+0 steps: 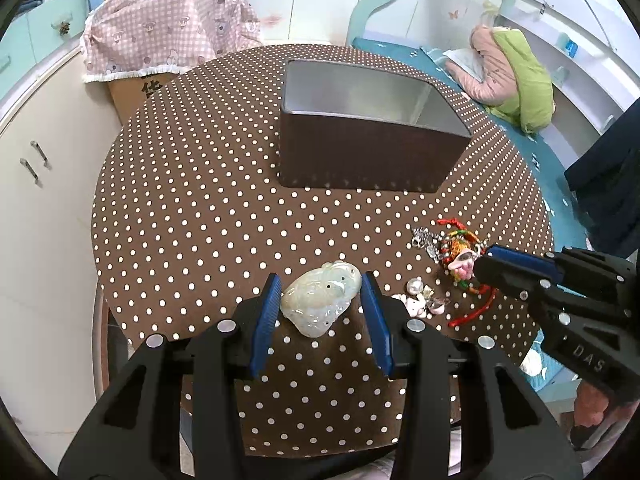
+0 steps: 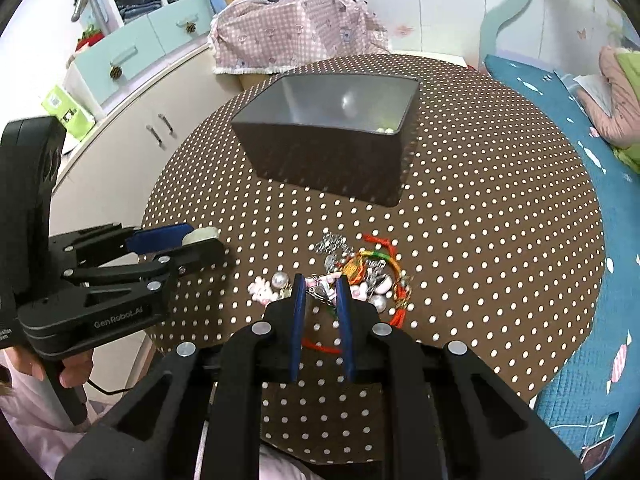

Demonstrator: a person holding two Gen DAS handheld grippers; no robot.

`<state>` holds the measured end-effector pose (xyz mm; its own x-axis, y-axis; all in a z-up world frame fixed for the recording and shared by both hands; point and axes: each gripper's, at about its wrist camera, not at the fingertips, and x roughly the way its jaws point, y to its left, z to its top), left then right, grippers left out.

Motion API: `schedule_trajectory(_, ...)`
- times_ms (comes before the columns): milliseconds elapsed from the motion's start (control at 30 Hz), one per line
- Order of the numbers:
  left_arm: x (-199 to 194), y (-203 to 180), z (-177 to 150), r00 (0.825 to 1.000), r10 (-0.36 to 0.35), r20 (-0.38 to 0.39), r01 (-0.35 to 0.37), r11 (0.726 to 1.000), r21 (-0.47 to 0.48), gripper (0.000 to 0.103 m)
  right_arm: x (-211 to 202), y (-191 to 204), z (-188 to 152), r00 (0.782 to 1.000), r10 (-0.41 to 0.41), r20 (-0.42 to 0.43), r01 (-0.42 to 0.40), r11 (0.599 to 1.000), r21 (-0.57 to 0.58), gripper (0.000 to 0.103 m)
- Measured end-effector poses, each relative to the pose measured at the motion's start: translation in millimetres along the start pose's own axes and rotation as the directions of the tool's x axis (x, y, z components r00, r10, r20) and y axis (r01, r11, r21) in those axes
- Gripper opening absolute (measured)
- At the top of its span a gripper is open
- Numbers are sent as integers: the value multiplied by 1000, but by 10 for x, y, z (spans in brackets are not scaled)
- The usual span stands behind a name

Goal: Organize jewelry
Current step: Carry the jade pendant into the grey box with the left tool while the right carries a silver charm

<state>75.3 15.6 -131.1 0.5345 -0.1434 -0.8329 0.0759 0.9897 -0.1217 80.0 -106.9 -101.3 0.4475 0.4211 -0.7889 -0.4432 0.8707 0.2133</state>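
Now the left gripper (image 1: 322, 312) fingers hold a pale green stone (image 1: 318, 300) above the spotted tabletop (image 1: 200, 200). Right gripper (image 2: 321, 292) fingers are nearly closed, pinching a small clip (image 2: 320, 289) from the jewelry pile (image 2: 360, 272), near the box (image 2: 332, 148).

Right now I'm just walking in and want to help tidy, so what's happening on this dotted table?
A person is sorting jewelry into the dark box with two handheld grippers. The left gripper holds a pale jade pendant between its pads. The right gripper is closed on a small pink clip from the tangled pile of cords and charms. Loose pearls remain on the table.
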Motion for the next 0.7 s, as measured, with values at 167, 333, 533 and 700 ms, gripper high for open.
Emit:
schedule_trajectory(167, -49, 10, 129, 1000, 1, 25, -2, 1000, 8, 41, -80, -50, 116, 999, 0, 37, 0, 1000, 4, 14)
schedule_trajectory(333, -97, -4, 288, 999, 6, 54, -7, 1000, 22, 41, -158, -116, 249, 997, -5, 78, 5, 1000, 3, 14)
schedule_trajectory(533, -145, -73, 486, 996, -1, 89, -3, 999, 46, 41, -215, -211, 427, 993, -5, 116, 4, 1000, 8, 14)
schedule_trajectory(700, -125, -129, 648, 994, -15, 105, 10, 999, 49, 41, -221, -295, 620, 989, -5, 146, 4, 1000, 10, 14)
